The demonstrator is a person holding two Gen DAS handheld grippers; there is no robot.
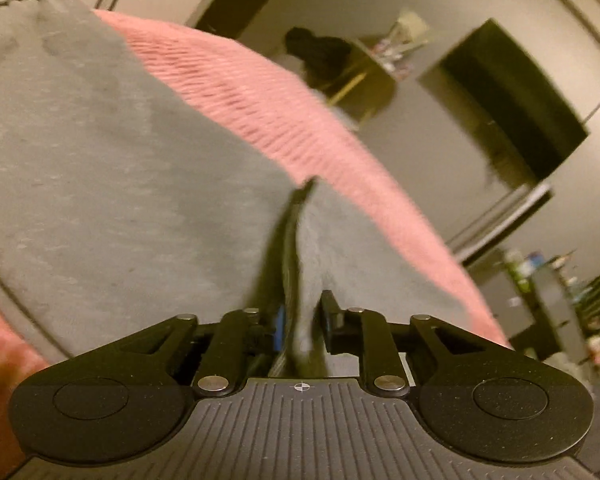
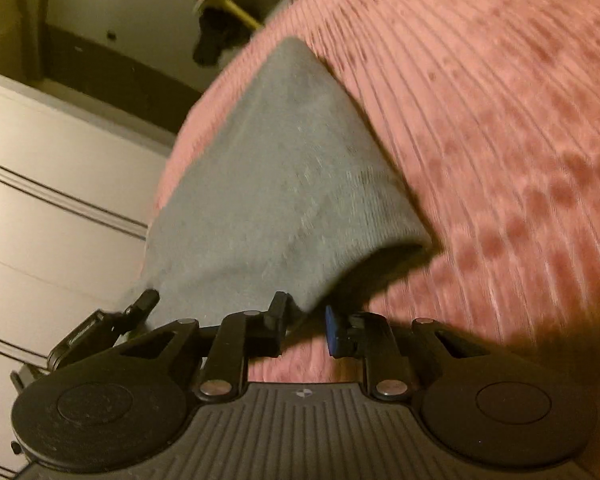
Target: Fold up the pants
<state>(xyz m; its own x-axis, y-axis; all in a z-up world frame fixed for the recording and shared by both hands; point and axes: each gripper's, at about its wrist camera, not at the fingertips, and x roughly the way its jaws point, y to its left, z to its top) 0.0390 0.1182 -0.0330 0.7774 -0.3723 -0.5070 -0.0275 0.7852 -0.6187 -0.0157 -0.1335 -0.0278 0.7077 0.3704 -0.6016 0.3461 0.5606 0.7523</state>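
Grey pants [image 1: 100, 160] spread over the pink ribbed bedspread [image 1: 284, 120], filling left and centre of the left view. Left gripper [image 1: 300, 316], lower centre — fingers clamped on a raised fold. Right gripper [image 2: 306, 320] — fingers pinch the pants' lifted edge [image 2: 276, 184]. White drawers [image 2: 40, 200] at left.

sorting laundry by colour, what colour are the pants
Grey pants, clearest in the right wrist view.

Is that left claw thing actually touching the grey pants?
Touching. The left wrist view shows a bunched fold of the grey pants running between the left gripper fingers, with the cloth pressed against both pads.
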